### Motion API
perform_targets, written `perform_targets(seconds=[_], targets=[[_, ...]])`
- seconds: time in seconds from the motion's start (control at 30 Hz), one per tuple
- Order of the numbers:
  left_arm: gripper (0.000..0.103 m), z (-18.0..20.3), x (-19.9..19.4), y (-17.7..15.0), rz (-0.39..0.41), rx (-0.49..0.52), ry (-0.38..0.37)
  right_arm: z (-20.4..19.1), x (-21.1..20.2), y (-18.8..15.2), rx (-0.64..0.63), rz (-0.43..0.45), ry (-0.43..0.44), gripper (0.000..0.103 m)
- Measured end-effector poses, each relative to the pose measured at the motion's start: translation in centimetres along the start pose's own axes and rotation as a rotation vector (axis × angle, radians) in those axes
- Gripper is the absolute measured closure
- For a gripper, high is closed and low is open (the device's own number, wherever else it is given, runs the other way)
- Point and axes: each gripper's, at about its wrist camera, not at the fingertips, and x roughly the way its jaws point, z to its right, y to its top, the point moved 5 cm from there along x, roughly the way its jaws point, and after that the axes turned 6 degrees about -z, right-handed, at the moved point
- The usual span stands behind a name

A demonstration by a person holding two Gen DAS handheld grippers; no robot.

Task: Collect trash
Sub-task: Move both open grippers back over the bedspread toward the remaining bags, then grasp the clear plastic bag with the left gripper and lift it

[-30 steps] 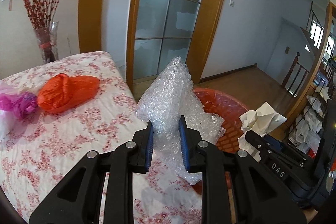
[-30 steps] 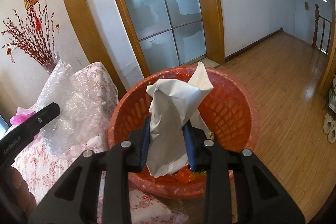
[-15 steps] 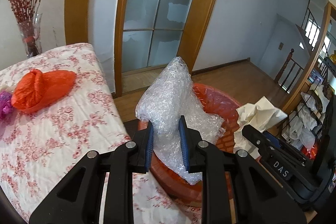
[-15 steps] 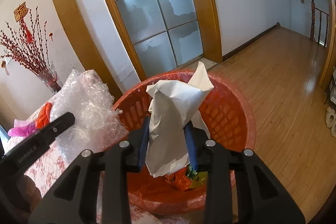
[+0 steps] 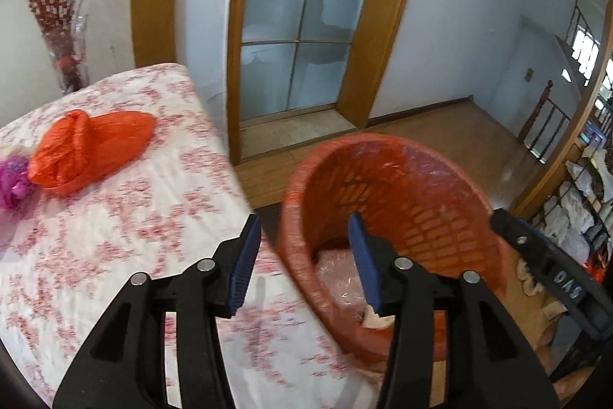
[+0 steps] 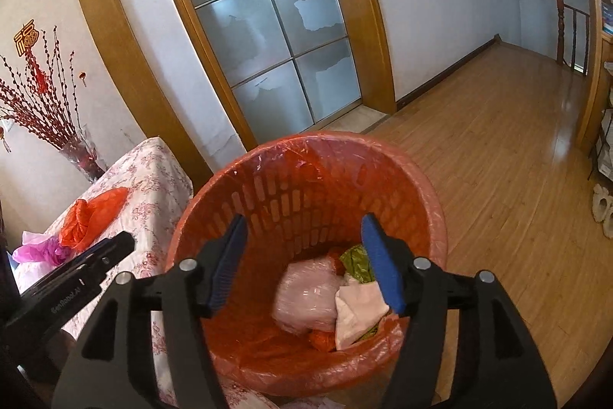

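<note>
An orange slatted basket [image 6: 306, 186] with a thin plastic liner stands beside the table. At its bottom lie the bubble wrap wad [image 6: 306, 298] and the white crumpled paper [image 6: 358, 309], among other scraps. My right gripper [image 6: 302, 255] hangs over the basket, its jaws opening with nothing between them. In the left wrist view, my left gripper [image 5: 302, 255] hovers at the near rim of the basket [image 5: 402, 179], its jaws also opening and empty. On the table sit an orange plastic bag [image 5: 88, 148] and a magenta wad [image 5: 13, 179].
The table [image 5: 115, 236] has a white cloth with red flowers. A glass vase of red twigs [image 5: 69, 56] stands at its far corner. Behind is a glass-paned door [image 6: 268, 25]; wooden floor [image 6: 498, 140] stretches right toward a stair rail. Shelves with bags stand at the right edge.
Both grippers opened and let go: the bubble wrap and the white paper dropped into the basket. Both hands shifted slightly over the basket.
</note>
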Motion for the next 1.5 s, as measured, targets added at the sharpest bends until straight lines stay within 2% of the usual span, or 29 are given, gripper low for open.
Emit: perform_targets(seconds=[0.17,0.4,0.6,0.7,0.9,0.97,1.03,1.17,1.33,1.5], targets=[[0.049,-2.8,-1.1,-0.5,0.011,-0.014,0.085,-0.3,-0.3,-0.2,-0.007,0.001,-0.005,0.041],[0.049,-6.5,-2.0,-1.5,0.001,-0.025,0.178,-1.8,-0.7,-0.6,-0.031,-0.007,0.014,0.041],[0.049,-11.2,-4.7,-2.2,0.026,-0.063,0.268,-3.8,-1.0,-0.9,-0.067,-0.012,0.037,0.041],[0.047,-14.8,-6.7,-2.8,0.045,-0.108,0.337,-5.4,-0.9,-1.1,-0.09,-0.02,0.056,0.041],[0.034,-24.1,-11.5,-4.3,0.096,-0.239,0.532,-8.4,-0.4,-1.9,-0.134,-0.041,0.093,0.041],[0.03,-26.3,-12.3,-4.6,0.101,-0.278,0.566,-9.7,-0.2,-2.3,-0.151,-0.05,0.106,0.041],[0.024,-28.5,-12.6,-4.6,0.097,-0.307,0.582,-10.8,0.0,-2.7,-0.169,-0.058,0.116,0.041],[0.02,-30.3,-11.7,-4.0,0.075,-0.29,0.606,-12.4,0.2,-3.1,-0.199,-0.07,0.127,0.041],[0.016,-31.6,-9.1,-3.1,0.011,-0.256,0.576,-13.7,0.7,-3.4,-0.221,-0.083,0.125,0.041],[0.019,-33.3,-7.0,-3.0,-0.024,-0.309,0.517,-14.5,0.8,-3.6,-0.24,-0.089,0.123,0.041]])
